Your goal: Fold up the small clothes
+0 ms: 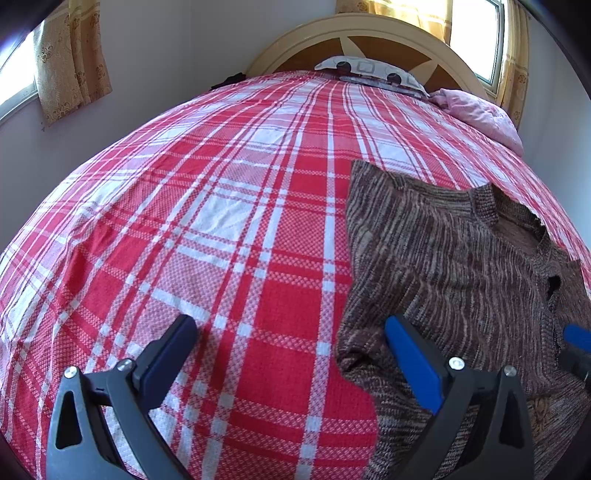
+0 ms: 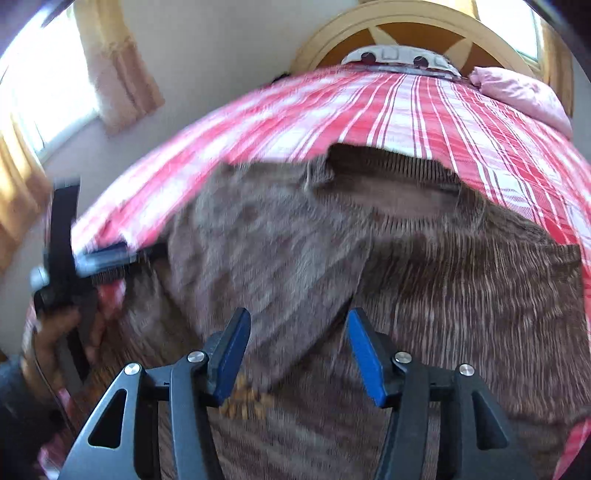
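A brown striped knit sweater (image 1: 454, 254) lies on the red and white plaid bedspread (image 1: 236, 206), partly folded, its neck opening toward the headboard. My left gripper (image 1: 291, 336) is open at the sweater's left edge, one finger over the bedspread, the other over the knit. My right gripper (image 2: 295, 332) is open and empty just above the sweater (image 2: 424, 280), over a folded flap. The left gripper (image 2: 107, 254) shows at the left edge of the right wrist view, blurred, beside the sweater's edge. The right gripper's blue tip (image 1: 578, 338) shows at the right edge of the left wrist view.
A patterned pillow (image 1: 369, 70) and a pink blanket (image 1: 480, 110) lie by the curved wooden headboard (image 1: 369, 33). Curtained windows (image 1: 70, 59) are on the left wall and behind the bed. The bedspread is bare to the left of the sweater.
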